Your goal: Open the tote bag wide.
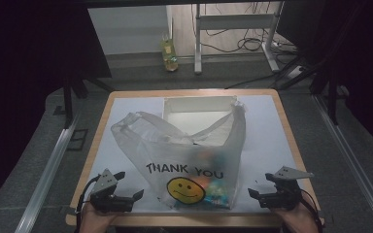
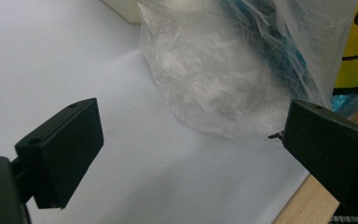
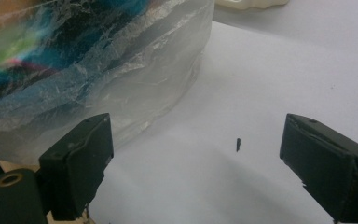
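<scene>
Fingers of both the left gripper (image 1: 126,187) and right gripper (image 1: 261,185) stand spread and empty beside the THANK YOU bag (image 1: 189,160), so each should, I judge, reach up for a handle loop (image 1: 136,119) rather than the slippery body.

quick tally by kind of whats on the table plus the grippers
plastic bag: 1
white box: 1
grippers: 2, left gripper and right gripper, both open
total: 4

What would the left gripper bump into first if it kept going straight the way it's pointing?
Most likely the plastic bag: it fills the line ahead of the open left gripper, with only bare white table cover before it. Depth is hard to judge.
</scene>
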Tool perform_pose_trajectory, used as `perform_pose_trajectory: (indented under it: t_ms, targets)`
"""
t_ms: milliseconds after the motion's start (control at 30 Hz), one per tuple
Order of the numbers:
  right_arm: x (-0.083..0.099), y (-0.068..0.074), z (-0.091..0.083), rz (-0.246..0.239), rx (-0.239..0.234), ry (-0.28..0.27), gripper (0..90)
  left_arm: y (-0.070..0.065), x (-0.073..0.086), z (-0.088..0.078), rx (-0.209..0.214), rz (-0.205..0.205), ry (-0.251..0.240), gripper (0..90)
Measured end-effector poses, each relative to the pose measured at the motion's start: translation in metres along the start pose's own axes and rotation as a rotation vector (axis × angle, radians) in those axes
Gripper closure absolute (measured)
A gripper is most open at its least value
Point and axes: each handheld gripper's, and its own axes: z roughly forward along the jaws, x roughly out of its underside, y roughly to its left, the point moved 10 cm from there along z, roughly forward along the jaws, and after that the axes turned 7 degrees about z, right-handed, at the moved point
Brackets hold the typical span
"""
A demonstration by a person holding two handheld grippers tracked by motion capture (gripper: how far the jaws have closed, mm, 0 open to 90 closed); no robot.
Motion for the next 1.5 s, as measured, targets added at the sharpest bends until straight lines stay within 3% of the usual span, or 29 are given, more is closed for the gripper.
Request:
perform_pose_trajectory:
  t_ms: [300, 667, 833, 1067, 1300, 1333, 1367, 1400, 1467, 1500]
  targets:
    - [0.0, 0.0, -0.003, 0.009, -0.012, 0.004, 13.8, 0.0, -0.001, -0.001, 0.003, -0.008, -0.006, 7.5]
    - [-0.001, 0.003, -0.006, -0.047, 0.008, 0.004, 23.0, -0.002, 0.0, -0.002, 0.015, 0.015, 0.001, 15.1]
    - [-0.002, 0.004, -0.009, -0.067, 0.015, 0.006, 30.0, -0.005, -0.001, -0.004, 0.035, 0.024, -0.006, 23.1]
    - [-0.003, 0.012, -0.014, -0.104, 0.012, 0.008, 44.9, -0.01, -0.003, -0.008, 0.049, 0.042, -0.009, 36.6]
    - [-0.005, 0.018, -0.018, -0.102, -0.01, 0.005, 56.2, -0.015, -0.007, -0.013, 0.079, 0.041, -0.027, 50.5]
    - [-0.006, 0.021, -0.019, -0.105, -0.023, 0.007, 62.4, -0.016, -0.007, -0.013, 0.084, 0.044, -0.029, 55.4]
    - [-0.006, 0.021, -0.019, -0.105, -0.023, 0.007, 62.4, -0.017, -0.008, -0.013, 0.09, 0.045, -0.03, 55.4]
    - [-0.005, 0.025, -0.019, -0.11, -0.037, 0.01, 69.1, -0.018, -0.008, -0.013, 0.092, 0.047, -0.03, 61.4]
    - [-0.006, 0.027, -0.02, -0.115, -0.044, 0.011, 73.3, -0.02, -0.009, -0.013, 0.091, 0.054, -0.025, 64.2]
    - [-0.007, 0.032, -0.021, -0.125, -0.059, 0.004, 81.3, -0.021, -0.009, -0.013, 0.097, 0.058, -0.026, 71.1]
